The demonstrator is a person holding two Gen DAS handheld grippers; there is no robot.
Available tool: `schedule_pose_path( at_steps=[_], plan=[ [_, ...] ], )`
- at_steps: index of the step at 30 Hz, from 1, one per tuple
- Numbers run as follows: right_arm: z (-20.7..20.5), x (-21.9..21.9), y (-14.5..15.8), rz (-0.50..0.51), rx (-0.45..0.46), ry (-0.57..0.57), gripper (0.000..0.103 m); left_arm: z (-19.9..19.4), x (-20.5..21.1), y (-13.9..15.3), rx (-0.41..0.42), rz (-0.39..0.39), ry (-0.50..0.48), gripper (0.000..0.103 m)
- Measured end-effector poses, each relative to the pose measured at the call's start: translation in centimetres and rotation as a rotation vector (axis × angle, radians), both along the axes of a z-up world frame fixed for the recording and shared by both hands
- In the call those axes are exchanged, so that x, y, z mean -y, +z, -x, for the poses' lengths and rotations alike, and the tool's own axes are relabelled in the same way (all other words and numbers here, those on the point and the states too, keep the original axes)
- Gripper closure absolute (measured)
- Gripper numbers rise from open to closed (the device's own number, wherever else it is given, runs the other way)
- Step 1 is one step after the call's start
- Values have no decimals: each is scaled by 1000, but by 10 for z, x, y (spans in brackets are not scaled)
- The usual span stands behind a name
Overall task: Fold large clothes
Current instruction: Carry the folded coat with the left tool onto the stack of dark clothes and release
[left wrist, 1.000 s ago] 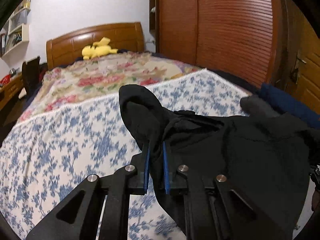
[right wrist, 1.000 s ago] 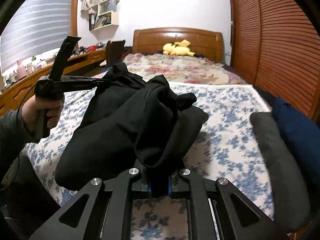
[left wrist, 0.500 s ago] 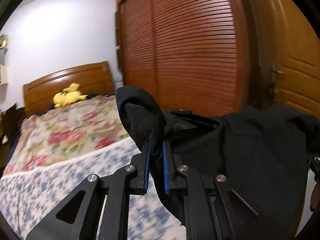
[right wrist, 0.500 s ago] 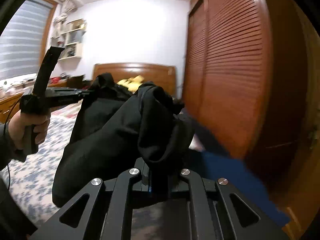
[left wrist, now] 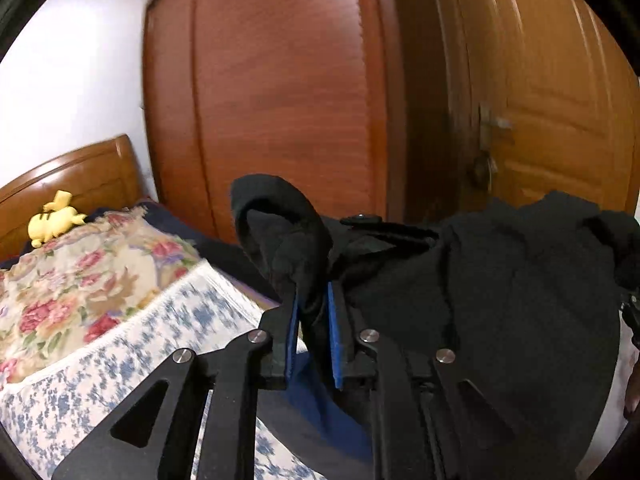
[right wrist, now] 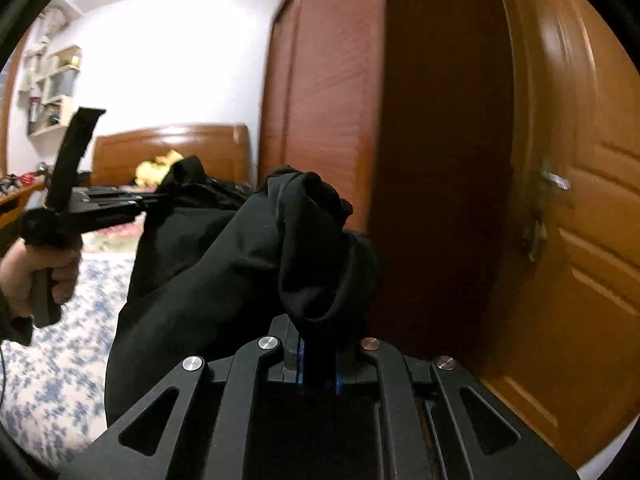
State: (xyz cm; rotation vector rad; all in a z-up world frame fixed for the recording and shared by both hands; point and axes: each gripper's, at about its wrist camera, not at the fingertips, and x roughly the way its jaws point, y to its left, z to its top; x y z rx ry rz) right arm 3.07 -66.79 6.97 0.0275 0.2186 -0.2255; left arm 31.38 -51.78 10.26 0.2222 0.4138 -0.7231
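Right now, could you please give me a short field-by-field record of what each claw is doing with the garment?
garment: black garment, lifted above the bed
left claw: jaws opening, a fold of the garment between them
right claw: shut on another bunch of the garment
left hand: grips the left claw's handle
background: wooden wardrobe, door

The garment (left wrist: 500, 300) is plain black. The bedsheet (left wrist: 132, 344) is white with small blue flowers; the quilt (left wrist: 80, 276) is cream with red and pink blooms. The plush toy (left wrist: 54, 220) is yellow, the wardrobe (left wrist: 280, 92) reddish brown, the door (left wrist: 552, 92) orange-brown.
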Motion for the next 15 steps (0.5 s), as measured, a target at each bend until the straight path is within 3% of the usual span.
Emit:
schedule_pose_path(
  at_steps=[4,5,6,8,10,12,15],
  plan=[
    [-7,12,-23,-38,-84,-59,90,3,0,-14,-30,-34,4,86],
    [-8,12,-22,-51,-88,-67,89,5,-2,-14,-24,-37,0,80],
    [-8,14,-21,-59,-91,-79,82,8,-6,-14,-22,-40,-5,68],
    [-7,9,-10,-30,-69,-148,72,15,-18,-12,-17,-11,-24,54],
    [6,3,6,-15,-23,-167,59,21,-25,-13,-17,5,-38,49],
    [15,-5,21,-12,11,-138,58,33,-37,-15,-21,11,-62,26],
    [23,-16,33,3,47,-64,57,47,-51,-20,-22,31,-84,16]
  ],
)
